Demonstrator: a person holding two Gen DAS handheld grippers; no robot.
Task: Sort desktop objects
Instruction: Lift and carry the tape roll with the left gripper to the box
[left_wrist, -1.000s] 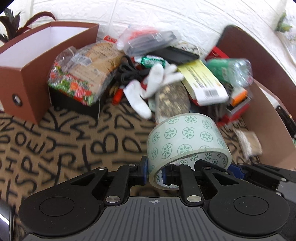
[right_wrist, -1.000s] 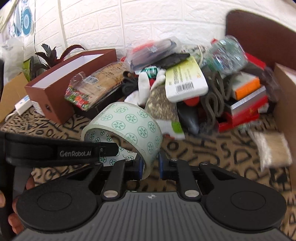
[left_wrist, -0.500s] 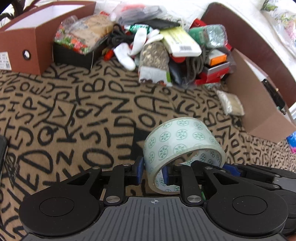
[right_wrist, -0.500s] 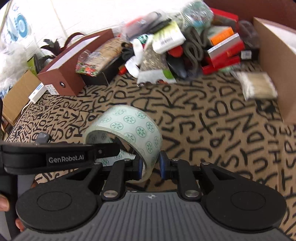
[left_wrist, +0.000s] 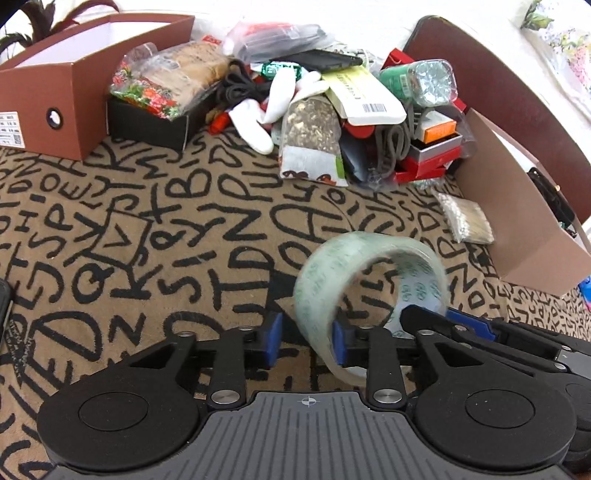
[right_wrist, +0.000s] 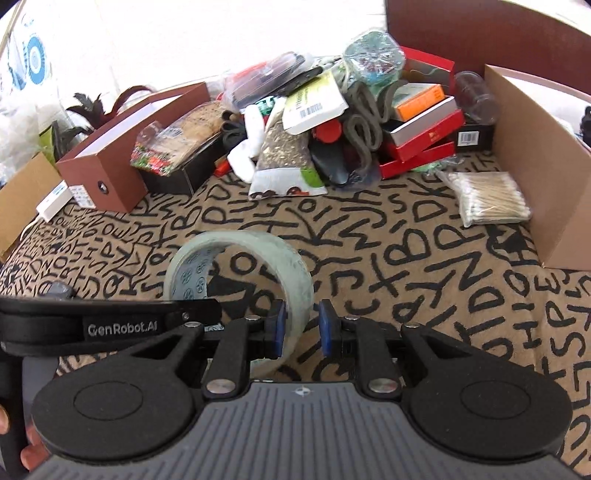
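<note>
Both left gripper (left_wrist: 307, 339) and right gripper (right_wrist: 299, 326) have jaws spread, tape roll (left_wrist: 369, 288) loose and blurred over the lettered cloth (left_wrist: 147, 229), so it may roll away.

surface is a tan cloth (right_wrist: 424, 266) printed with black letters, covering the whole top. directly on it: brown shoebox (left_wrist: 74, 92) far left, open top. black box (left_wrist: 155, 123) just beside it, snack bag on top. mixed pile (left_wrist: 351, 110) at the back centre: white glove, seed pouch, red boxes, grey cord. bag of cotton swabs (right_wrist: 487, 199) right, touching the cardboard box (right_wrist: 546, 166) wall. tape roll (right_wrist: 240, 288) near front, blurred; cannot tell if it rests on the cloth.
</note>
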